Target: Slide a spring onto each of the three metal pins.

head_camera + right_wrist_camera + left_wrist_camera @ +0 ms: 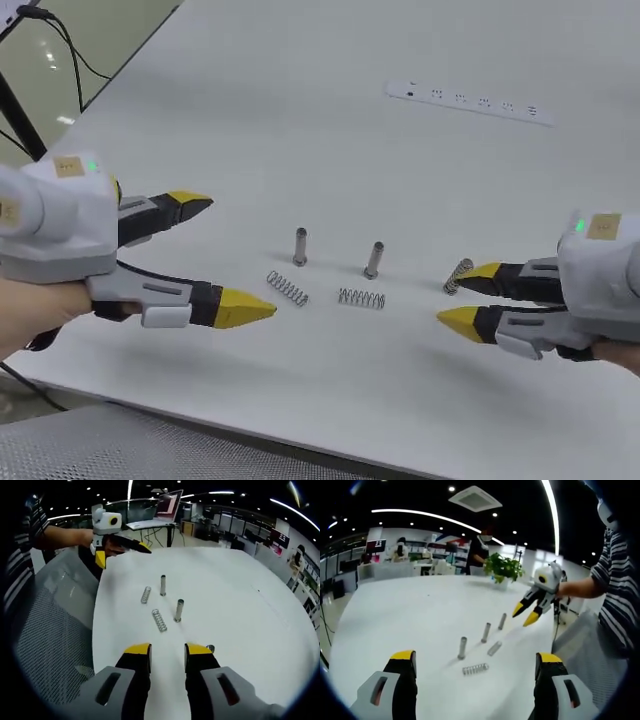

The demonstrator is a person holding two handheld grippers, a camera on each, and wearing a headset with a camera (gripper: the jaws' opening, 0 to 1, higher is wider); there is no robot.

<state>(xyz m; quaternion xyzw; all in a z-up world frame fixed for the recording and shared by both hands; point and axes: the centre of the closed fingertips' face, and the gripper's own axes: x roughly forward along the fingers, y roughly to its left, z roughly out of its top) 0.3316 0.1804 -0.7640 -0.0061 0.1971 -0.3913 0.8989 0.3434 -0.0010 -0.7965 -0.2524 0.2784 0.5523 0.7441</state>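
At far left of the head view: left gripper (pixel 238 257), held low over the white table (pixel 300 120), jaws spread wide with nothing between them. Its own view confirms the wide gap, with bare table between the yellow tips.

Next right: first pin (pixel 300 246), upright and bare. First spring (pixel 287 288) lies flat just in front of it, not touching.

Centre: second spring (pixel 361 298) lies flat on the table. Second pin (pixel 373 260) stands just behind it, upright and bare.

Further right: third pin (pixel 458 277), just beside the upper tip of the right gripper (pixel 455 295). The head view shows its shaft ribbed, as if a coil sat around it. In the left gripper view it is too small to tell.

Far right: right gripper, jaws parted by a modest gap and gripping nothing. Its own view puts a pin top just beside the right tip.

Surroundings: the head view lists a power strip (pixel 470 102) on the table's far side. The left gripper view adds a potted plant (pixel 502 567) and a striped sleeve (pixel 615 580). The right gripper view adds an open laptop (pixel 167 505) beyond the table's end.
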